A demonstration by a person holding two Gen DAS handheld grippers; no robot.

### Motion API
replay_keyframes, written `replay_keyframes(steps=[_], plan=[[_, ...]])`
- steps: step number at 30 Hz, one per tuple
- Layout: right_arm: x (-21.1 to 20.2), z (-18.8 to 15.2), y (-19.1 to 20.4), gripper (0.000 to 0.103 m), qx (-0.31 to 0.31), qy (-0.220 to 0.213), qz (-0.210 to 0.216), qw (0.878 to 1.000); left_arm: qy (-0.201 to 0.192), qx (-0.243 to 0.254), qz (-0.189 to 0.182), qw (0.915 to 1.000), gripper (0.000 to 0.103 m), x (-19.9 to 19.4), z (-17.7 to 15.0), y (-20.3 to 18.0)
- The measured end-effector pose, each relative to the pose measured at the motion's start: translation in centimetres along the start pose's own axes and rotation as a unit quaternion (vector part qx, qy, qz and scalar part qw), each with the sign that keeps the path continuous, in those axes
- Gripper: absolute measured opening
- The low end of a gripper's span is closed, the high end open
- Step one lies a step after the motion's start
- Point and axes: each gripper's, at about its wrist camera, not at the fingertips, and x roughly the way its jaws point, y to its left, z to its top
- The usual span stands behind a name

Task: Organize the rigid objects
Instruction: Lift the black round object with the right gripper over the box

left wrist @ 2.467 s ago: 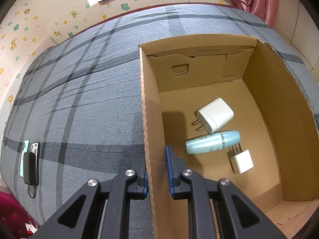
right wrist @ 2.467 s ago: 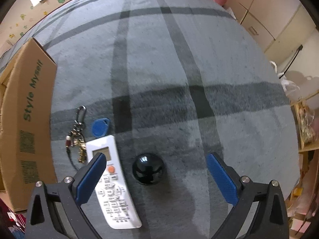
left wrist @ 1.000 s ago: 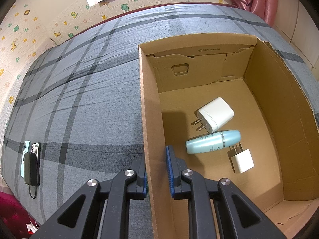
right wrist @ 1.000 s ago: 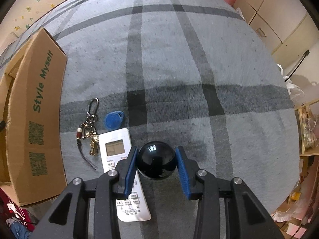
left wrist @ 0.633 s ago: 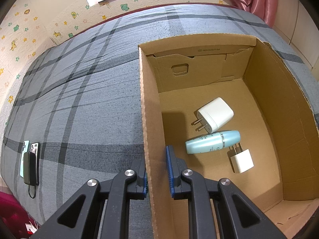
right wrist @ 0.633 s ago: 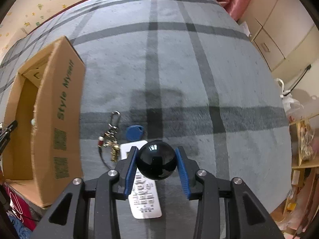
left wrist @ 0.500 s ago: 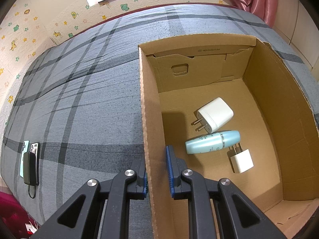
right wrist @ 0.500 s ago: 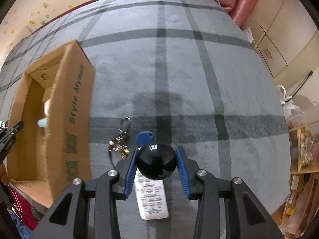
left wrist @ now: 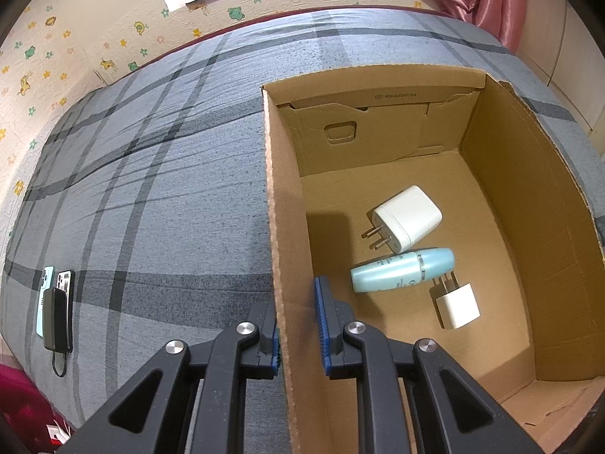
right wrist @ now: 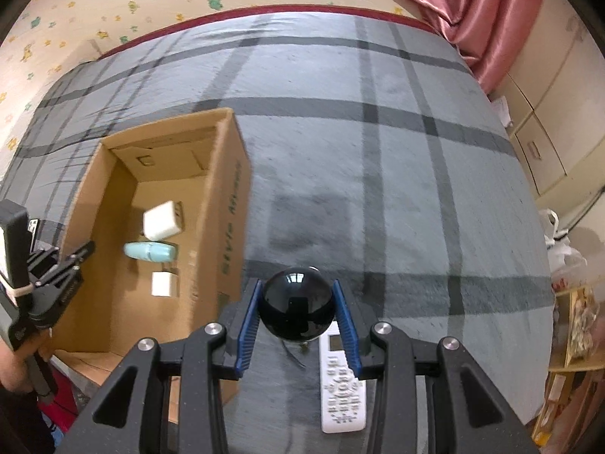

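Chargers (left wrist: 407, 216), bottle (left wrist: 402, 270) in box (left wrist: 529, 174); remote (right wrist: 342, 386) right.

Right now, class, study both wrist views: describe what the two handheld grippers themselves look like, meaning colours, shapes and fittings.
The left gripper and the right gripper match: matte black, angular linkage arms with triangular cut-outs, round silver bolts at the joints, and two fingers faced with ribbed blue pads. In the right wrist view, the left gripper has a black block mounted on top.

Black ball (right wrist: 298, 304): glossy, smooth (mirrors surroundings). Cardboard box (left wrist: 287, 227): matt brown, raw-cut edges. Bedspread (left wrist: 151, 196): soft plaid cloth, faintly creased. Chargers (left wrist: 408, 216): smooth white plastic. Curtain (right wrist: 469, 11): shiny pink satin.
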Motion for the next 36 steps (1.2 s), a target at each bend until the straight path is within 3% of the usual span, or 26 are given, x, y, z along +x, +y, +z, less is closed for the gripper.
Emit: replay_keyframes(steps=[18, 36], plan=[[0.4, 2.4, 7.4, 0.041, -0.063, -0.01, 0.041, 0.997, 0.0, -0.003, -0.003, 1.0, 0.016, 0.1, 0.0, 0.3], [6.4, 3.3, 13.4, 0.041, -0.093, 0.024, 0.068, 0.993, -0.003, -0.006, -0.008, 0.9999, 0.016, 0.2, -0.3, 0.5]])
